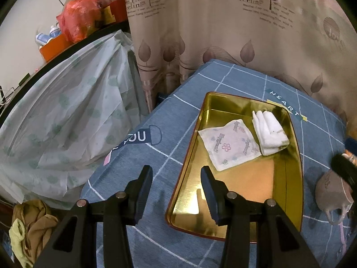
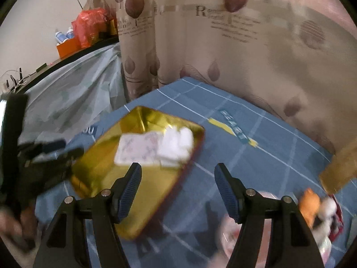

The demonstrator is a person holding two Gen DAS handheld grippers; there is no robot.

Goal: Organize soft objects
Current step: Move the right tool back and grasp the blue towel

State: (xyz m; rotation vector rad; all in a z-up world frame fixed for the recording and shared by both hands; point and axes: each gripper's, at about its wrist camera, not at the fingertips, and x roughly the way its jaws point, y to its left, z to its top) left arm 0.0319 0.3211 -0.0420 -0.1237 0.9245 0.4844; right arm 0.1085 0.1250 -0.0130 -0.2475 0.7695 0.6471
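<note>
Left wrist view shows a floral packet (image 1: 228,146) and folded white cloth (image 1: 271,132) side by side in the gold tray (image 1: 243,189) on the blue bed sheet (image 1: 138,156), presumably gathered there for tidiness, with left gripper (image 1: 176,178) and right gripper (image 2: 178,176) jaws both spread, empty.

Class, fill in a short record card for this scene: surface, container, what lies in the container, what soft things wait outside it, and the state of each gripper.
Surface: blue checked cloth
Container: gold tray, open, on the cloth
In tray: floral packet and folded white cloth, touching, at the far end
Outside tray: grey face mask on the cloth to the right; an orange soft item, too blurred to name
Left gripper: open, empty, one finger over the tray's near end
Right gripper: open, empty
</note>
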